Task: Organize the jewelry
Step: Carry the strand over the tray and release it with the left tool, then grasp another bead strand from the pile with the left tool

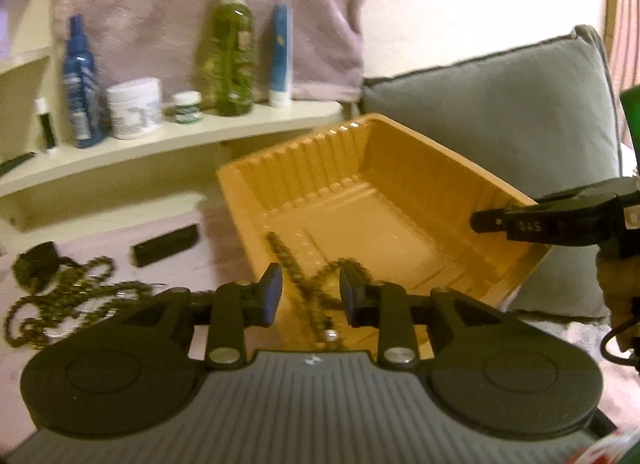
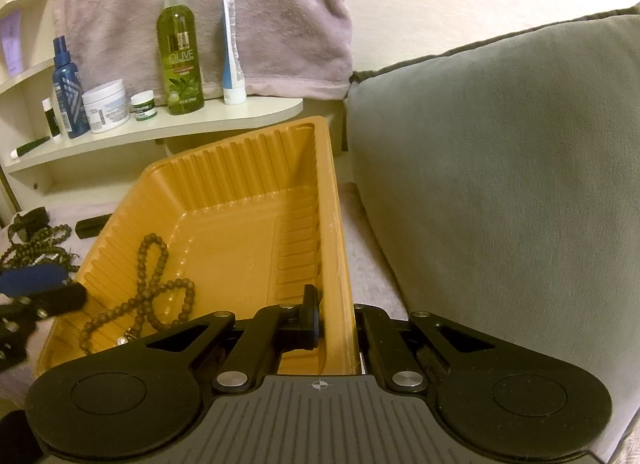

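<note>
One bead necklace in the tray, a tangle left outside it.

Left of the left claw, a heap of dark bead necklaces lies on the pale surface, with a small black box just beyond it; none of these has gone in yet. Ahead of that claw, whose jaws stand apart with nothing pressed between the pads, one bead necklace lies looped on the floor of the orange tray, so the first piece looks delivered and let go. Farther right, the right claw is clamped on the tray's near right wall, one finger inside and one outside, steadying it against the grey cushion. My judgement: the sorting is early, with most of the jewelry to come.
</note>
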Motion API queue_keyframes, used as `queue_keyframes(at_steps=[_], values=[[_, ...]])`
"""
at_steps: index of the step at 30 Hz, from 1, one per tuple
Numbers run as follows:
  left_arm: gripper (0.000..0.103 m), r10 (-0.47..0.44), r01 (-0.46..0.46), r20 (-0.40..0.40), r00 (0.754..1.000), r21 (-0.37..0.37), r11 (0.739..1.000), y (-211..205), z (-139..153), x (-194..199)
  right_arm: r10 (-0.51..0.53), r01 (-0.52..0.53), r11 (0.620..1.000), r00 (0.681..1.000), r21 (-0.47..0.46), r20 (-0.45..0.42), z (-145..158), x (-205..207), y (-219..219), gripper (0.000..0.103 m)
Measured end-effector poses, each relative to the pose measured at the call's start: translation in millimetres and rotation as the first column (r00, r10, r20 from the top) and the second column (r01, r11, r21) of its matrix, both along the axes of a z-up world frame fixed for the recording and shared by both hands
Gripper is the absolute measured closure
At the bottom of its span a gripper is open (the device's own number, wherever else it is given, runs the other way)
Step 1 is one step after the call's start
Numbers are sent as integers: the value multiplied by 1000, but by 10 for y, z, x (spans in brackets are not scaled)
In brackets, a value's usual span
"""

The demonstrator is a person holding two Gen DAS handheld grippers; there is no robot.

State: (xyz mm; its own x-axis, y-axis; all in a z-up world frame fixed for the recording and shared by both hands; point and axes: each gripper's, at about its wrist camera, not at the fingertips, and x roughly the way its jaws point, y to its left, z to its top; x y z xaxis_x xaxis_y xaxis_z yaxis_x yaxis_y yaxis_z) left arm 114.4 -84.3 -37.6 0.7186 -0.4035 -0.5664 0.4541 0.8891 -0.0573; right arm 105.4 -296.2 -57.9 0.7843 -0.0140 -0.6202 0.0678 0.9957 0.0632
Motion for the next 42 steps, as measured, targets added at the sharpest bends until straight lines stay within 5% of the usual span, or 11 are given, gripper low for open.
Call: queue_keyframes(at_steps=[10, 17, 28, 42], values=[[76, 246, -246, 5, 969, 19, 969, 671, -166, 114, 1, -1, 1000, 1000, -2, 0, 0, 3, 2, 100], [76, 341, -339, -39, 939, 51, 939, 997, -427, 279, 0, 0, 1000, 1000, -8, -3, -2, 2, 10, 100], [84, 351, -346, -82, 933, 69, 936, 1085, -685, 541, 1, -1, 1000, 1000, -17, -10, -1, 17, 14, 100], [95, 334, -328, -56, 941, 100, 939, 1029, -675, 565, 2, -2, 1000, 1000, -19, -11, 5, 23, 16, 100]])
